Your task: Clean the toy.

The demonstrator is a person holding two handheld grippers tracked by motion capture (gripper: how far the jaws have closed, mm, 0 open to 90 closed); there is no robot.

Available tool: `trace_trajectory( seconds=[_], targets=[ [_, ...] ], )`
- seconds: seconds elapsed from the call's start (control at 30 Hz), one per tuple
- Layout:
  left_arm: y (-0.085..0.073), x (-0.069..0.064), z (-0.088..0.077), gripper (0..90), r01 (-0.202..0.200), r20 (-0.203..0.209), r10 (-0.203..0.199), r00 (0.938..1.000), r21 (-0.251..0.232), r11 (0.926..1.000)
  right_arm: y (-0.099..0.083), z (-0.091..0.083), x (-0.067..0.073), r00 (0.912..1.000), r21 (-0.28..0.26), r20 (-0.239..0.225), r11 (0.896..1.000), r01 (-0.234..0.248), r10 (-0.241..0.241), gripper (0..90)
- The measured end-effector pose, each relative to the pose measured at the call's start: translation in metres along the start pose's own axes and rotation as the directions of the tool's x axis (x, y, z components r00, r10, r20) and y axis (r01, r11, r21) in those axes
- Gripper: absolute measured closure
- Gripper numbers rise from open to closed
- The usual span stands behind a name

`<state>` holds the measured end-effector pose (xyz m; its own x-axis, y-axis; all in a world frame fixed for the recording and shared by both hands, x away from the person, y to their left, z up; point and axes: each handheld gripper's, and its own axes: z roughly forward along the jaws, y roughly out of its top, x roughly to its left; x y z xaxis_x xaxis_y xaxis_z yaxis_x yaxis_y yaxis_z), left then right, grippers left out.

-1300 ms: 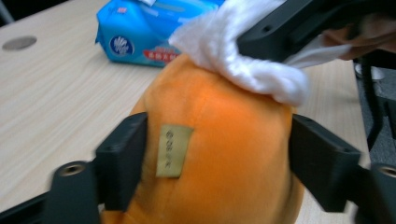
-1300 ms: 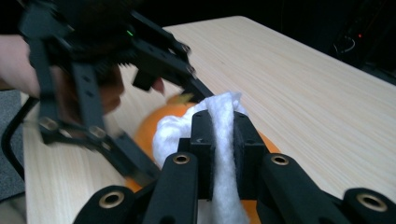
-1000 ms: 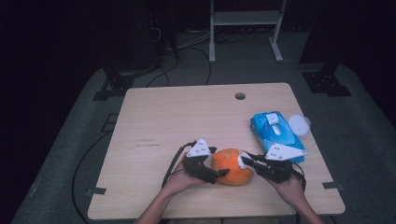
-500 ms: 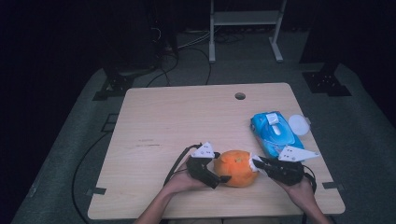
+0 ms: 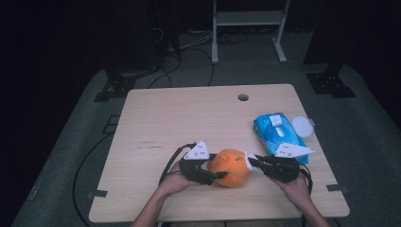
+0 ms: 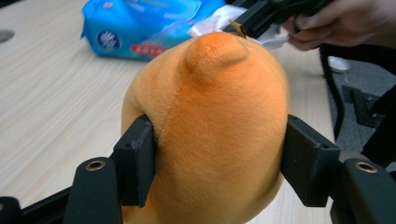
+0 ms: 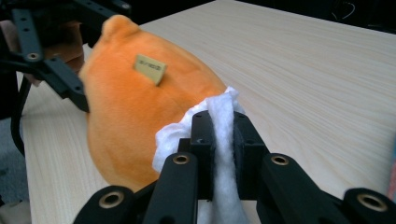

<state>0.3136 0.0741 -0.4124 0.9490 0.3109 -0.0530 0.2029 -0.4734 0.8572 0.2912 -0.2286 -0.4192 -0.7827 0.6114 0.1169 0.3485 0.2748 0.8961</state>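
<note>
An orange plush toy [image 5: 229,168] lies on the wooden table [image 5: 189,118] near its front edge. My left gripper [image 5: 215,175] comes in from the left. Its jaws have just been closing, and its pads [image 6: 137,163] now press into both sides of the plush toy [image 6: 210,116]. My right gripper [image 5: 250,161] meets the toy from the right, shut on a white wipe [image 7: 219,112]. The wipe touches the orange plush toy [image 7: 135,102] just below its small tan tag [image 7: 150,69].
A blue pack of wipes [image 5: 279,130] lies at the table's right side, behind my right hand, with a round white lid [image 5: 302,126] beside it. A cable hole [image 5: 243,97] sits near the far edge. A metal stand and cables are on the dark floor beyond.
The left jaws, wide beside the toy before, have closed on it. The right gripper with its wipe drew a little to the right, then came back against the toy.
</note>
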Motion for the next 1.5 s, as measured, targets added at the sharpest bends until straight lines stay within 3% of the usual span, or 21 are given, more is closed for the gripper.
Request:
trace_trajectory(
  seconds=[0.07,0.27,0.37,0.43,0.5,0.6,0.73,0.87,0.97,1.17,1.2,1.27,1.37,1.43,1.5],
  targets=[
    [-0.002,0.003,0.0,34.9,0.021,-0.007,-0.021,0.9998,0.009,0.9997,0.004,0.003,0.005,0.9997,0.0,-0.005,1.0,0.022,-0.022,80.4],
    [-0.001,0.001,0.002,35.2,0.031,-0.027,-0.031,0.9992,0.022,0.9993,0.027,0.006,0.028,0.9956,-0.054,-0.029,0.995,0.087,-0.089,80.3],
    [0.001,-0.002,0.006,35.4,0.02,-0.02,-0.02,0.9996,0.024,0.9995,0.037,0.011,0.04,0.9899,-0.077,-0.082,0.991,0.11,-0.116,80.6],
    [0.003,-0.005,0.008,35.4,-0.001,-0.024,0.001,0.9997,0.034,0.9994,0.041,0.018,0.051,0.9835,-0.059,-0.078,0.985,0.159,-0.163,80.6],
    [0.0,-0.002,0.007,35.3,0.014,-0.021,-0.013,0.9997,0.029,0.9995,0.043,0.022,0.055,0.9796,-0.044,-0.051,0.98,0.192,-0.195,80.6],
    [-0.005,0.002,0.006,34.9,0.036,-0.015,-0.035,0.9993,0.027,0.999,0.038,0.021,0.046,0.9826,-0.017,-0.009,0.983,0.185,-0.185,80.6],
    [-0.007,0.004,0.009,30.7,0.043,-0.011,-0.043,0.999,0.022,0.9988,0.024,0.015,0.03,0.9906,-0.005,0.012,0.991,0.136,-0.136,80.6],
    [-0.007,0.005,0.015,13.0,0.039,-0.014,-0.039,0.9991,-0.011,0.9992,0.014,0.009,0.022,0.9952,-0.002,0.02,0.995,0.096,-0.096,80.7],
    [-0.008,0.006,0.023,4.8,0.041,-0.009,-0.041,0.9991,-0.004,0.9991,0.012,0.009,0.02,0.9963,-0.005,0.013,0.996,0.085,-0.085,80.7],
    [-0.014,0.008,0.025,6.0,0.036,0.009,-0.036,0.9993,-0.024,0.9991,0.008,0.011,0.014,0.9976,-0.002,0.011,0.998,0.069,-0.069,80.7],
    [-0.015,0.008,0.025,7.2,0.042,-0.005,-0.042,0.9991,-0.034,0.9985,0.008,0.011,0.014,0.9981,-0.002,0.009,0.998,0.061,-0.061,80.7],
    [-0.018,0.002,0.027,19.1,0.03,-0.044,-0.032,0.9985,-0.057,0.9979,0.008,0.012,0.014,0.9978,-0.002,0.021,0.998,0.064,-0.064,80.6],
    [-0.01,-0.004,0.022,32.1,0.003,-0.084,-0.006,0.9964,-0.045,0.999,0.011,0.009,0.015,0.998,-0.021,0.024,0.998,0.059,-0.059,80.6],
    [-0.005,-0.004,0.021,34.5,0.02,-0.085,-0.023,0.9961,-0.032,0.9993,0.015,0.005,0.017,0.9981,-0.043,0.022,0.997,0.058,-0.057,80.6],
    [-0.002,-0.007,0.023,34.9,0.02,-0.092,-0.023,0.9955,-0.032,0.9993,0.023,0.005,0.025,0.998,-0.074,-0.015,0.995,0.06,-0.061,80.7]
  ],
)
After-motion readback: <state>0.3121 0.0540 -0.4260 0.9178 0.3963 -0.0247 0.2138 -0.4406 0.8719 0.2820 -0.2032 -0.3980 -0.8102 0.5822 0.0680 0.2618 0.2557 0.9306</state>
